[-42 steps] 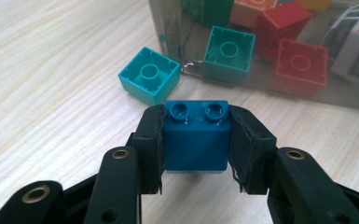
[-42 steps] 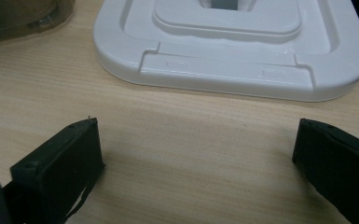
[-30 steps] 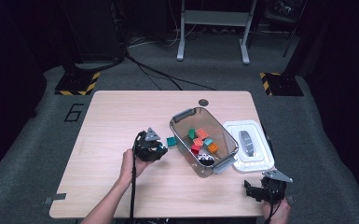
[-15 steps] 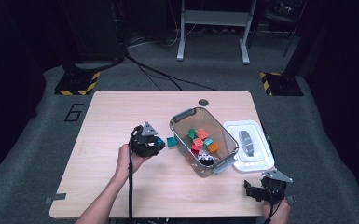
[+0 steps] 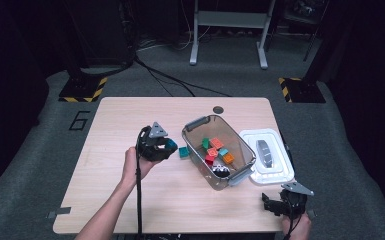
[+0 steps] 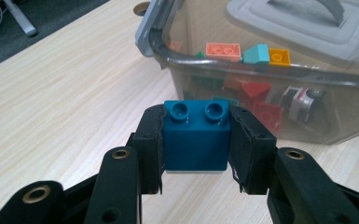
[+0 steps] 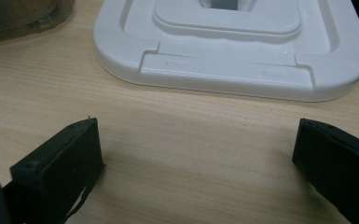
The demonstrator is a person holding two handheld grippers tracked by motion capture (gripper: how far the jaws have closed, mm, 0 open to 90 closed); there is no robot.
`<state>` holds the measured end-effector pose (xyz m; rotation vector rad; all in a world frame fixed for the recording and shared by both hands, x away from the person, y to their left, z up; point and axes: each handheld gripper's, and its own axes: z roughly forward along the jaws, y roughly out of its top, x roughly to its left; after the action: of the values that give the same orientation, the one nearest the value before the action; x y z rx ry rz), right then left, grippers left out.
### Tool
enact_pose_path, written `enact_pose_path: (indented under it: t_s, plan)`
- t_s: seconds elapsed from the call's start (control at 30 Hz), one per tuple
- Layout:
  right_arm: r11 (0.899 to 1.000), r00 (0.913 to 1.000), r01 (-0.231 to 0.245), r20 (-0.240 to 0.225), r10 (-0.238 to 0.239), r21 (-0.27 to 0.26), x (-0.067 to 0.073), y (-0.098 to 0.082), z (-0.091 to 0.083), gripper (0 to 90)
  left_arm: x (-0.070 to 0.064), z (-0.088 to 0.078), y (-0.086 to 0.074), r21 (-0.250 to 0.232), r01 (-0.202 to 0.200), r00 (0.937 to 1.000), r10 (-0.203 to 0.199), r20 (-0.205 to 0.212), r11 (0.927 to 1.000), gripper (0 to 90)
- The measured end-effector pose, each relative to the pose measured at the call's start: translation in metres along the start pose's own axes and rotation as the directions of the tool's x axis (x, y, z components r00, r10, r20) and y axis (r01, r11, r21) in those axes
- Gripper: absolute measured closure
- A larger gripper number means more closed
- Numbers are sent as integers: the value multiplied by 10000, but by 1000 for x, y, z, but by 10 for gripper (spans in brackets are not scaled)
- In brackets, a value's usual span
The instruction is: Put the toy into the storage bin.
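My left tongs (image 6: pixel 195 140) are clamped on a dark teal two-stud brick (image 6: pixel 196 135), studs up, held above the desk (image 5: pixel 130 120) just left of the clear bin (image 5: pixel 218 150). A second teal brick (image 5: pixel 183 152) lies on the desk beside the bin wall. The bin holds mixed bricks and a toy car (image 6: pixel 303 102). My right tongs (image 7: pixel 196 163) are spread wide, empty, near the desk's front right corner, facing the white lid (image 7: pixel 233 51).
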<state>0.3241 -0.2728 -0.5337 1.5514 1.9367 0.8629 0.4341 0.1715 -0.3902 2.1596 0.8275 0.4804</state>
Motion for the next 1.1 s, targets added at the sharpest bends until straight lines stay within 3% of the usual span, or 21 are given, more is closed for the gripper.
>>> enact_pose_path:
  t_s: [0.1,0.47,1.1]
  plan:
    - [10000,10000,1,0,-1,0,0,0,0,7,-2,-3,7,-111,56,10000,-57,-51,9999,593]
    - [10000,10000,0,-3,0,-3,0,0,0,7,-11,-11,35,-360,-456,9990,456,-15,9983,593]
    - [10000,10000,2,-1,-2,-1,0,0,0,7,-40,10,60,-395,-911,9910,945,952,9951,592]
